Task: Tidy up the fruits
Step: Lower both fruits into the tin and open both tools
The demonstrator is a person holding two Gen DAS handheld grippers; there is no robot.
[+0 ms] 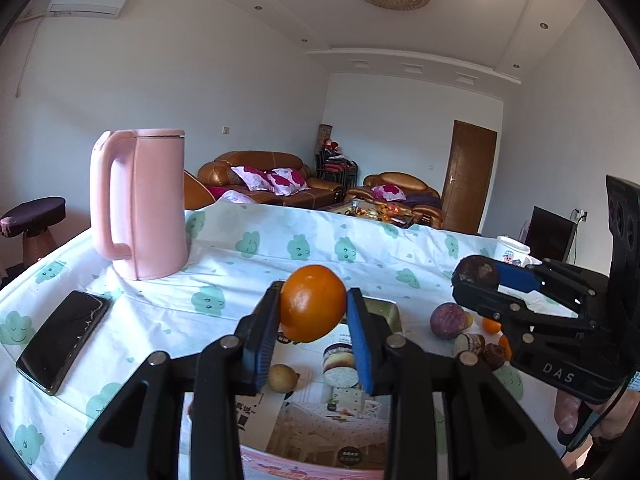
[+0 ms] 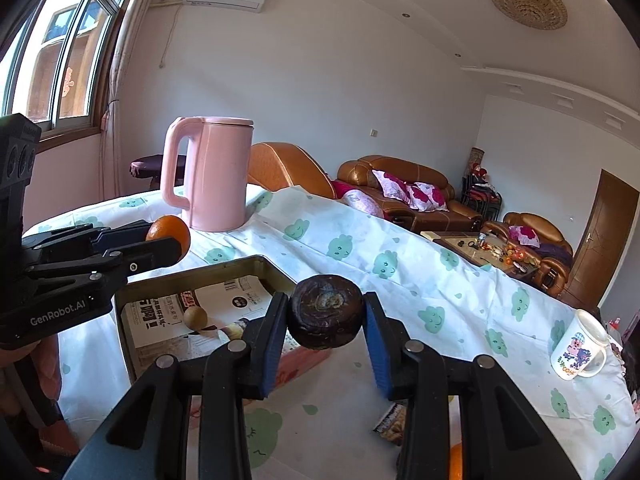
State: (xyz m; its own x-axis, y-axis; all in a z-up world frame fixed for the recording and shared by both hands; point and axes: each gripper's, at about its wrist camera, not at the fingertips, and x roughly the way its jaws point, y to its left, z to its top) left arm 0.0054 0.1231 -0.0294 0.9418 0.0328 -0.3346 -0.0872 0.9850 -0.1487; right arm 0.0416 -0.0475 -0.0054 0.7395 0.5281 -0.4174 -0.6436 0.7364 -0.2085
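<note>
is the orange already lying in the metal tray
No, the orange is clamped between the left tongs in the air above the tray, where only a small yellowish fruit lies.

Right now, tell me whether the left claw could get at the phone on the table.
Probably not as things stand: the left claw is shut on an orange. The phone lies uncovered to its left, so the way is free.

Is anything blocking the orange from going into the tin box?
Nothing visible does. The left gripper holds the orange above the open tin box, which holds only one small yellowish fruit on its paper lining.
</note>
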